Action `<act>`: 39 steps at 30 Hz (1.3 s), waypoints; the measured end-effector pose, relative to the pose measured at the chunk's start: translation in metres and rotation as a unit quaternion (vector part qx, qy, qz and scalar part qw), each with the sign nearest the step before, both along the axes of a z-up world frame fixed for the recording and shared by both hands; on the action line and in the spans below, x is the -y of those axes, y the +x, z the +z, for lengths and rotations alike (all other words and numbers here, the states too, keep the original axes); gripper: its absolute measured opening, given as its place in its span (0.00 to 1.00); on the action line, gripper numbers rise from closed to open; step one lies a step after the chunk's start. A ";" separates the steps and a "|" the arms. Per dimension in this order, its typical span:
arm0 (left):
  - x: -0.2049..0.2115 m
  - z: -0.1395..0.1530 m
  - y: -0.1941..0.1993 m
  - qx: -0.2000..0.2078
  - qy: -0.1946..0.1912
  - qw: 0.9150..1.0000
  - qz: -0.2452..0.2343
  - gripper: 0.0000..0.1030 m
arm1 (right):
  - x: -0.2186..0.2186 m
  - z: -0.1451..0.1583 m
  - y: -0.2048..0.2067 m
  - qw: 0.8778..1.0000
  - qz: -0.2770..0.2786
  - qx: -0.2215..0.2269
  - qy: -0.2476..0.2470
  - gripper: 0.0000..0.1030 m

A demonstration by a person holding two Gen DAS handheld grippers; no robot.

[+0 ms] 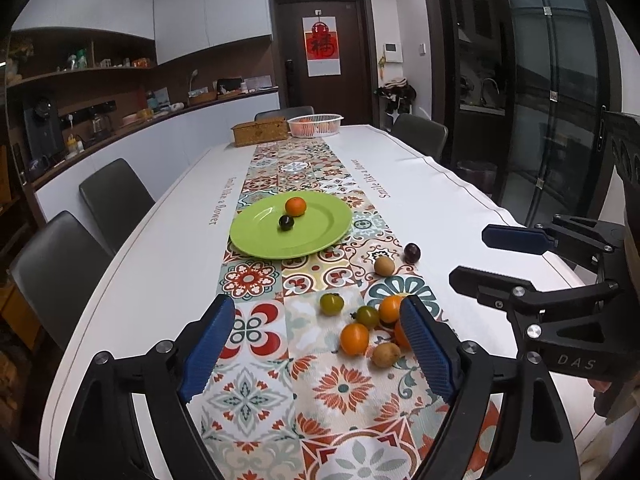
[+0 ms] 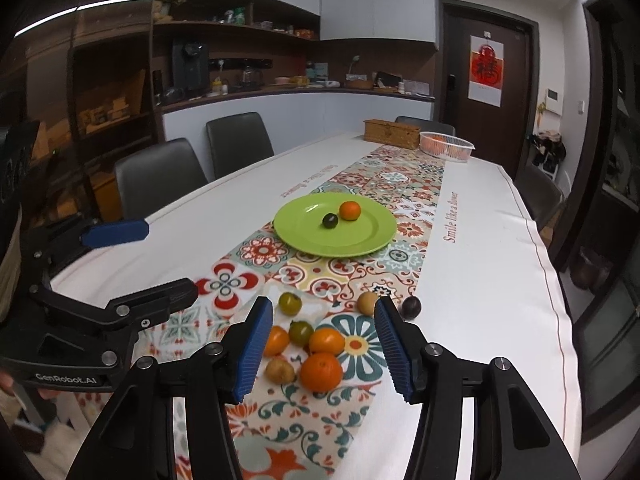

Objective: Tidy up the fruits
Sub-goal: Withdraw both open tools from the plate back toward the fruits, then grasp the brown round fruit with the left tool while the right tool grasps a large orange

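Note:
A green plate (image 1: 260, 236) (image 2: 304, 236) lies mid-table on the patterned runner and holds an orange (image 1: 295, 206) (image 2: 350, 210) and a small dark fruit (image 1: 286, 222) (image 2: 330, 221). Nearer, several loose fruits lie together: oranges (image 1: 354, 338) (image 2: 321, 372), green tomatoes (image 1: 331, 304) (image 2: 290, 304), brown fruits (image 1: 384, 266) (image 2: 367, 303) and a dark plum (image 1: 412, 253) (image 2: 411, 307). My left gripper (image 1: 320, 344) (image 2: 160, 264) hovers open just left of the cluster. My right gripper (image 2: 325, 348) (image 1: 492, 258) is open above the cluster, gripping nothing.
At the table's far end stand a wicker box (image 1: 260, 132) (image 2: 392, 133) and a white basket (image 1: 315, 125) (image 2: 446, 145) holding oranges. Grey chairs (image 1: 116, 196) (image 2: 240, 140) line the left side, another (image 1: 420, 132) the right. White cloth flanks the runner.

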State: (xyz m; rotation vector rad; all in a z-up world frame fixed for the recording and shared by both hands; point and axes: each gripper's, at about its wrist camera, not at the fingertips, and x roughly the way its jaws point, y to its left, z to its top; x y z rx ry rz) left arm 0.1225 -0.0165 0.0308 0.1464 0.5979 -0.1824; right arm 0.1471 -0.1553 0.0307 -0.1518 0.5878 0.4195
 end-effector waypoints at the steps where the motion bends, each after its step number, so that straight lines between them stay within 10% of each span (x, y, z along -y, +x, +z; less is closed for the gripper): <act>1: 0.001 -0.002 -0.003 0.001 0.000 1.000 0.001 0.83 | 0.000 -0.002 -0.003 1.000 0.005 0.000 -0.004 0.52; 22: 0.034 -0.051 -0.002 -0.016 0.037 0.997 -0.069 0.84 | 0.010 -0.048 -0.006 0.995 0.060 -0.015 -0.076 0.52; 39: 0.048 -0.092 0.021 -0.061 0.095 0.977 -0.182 0.55 | -0.007 -0.090 0.014 0.984 0.121 -0.046 -0.121 0.52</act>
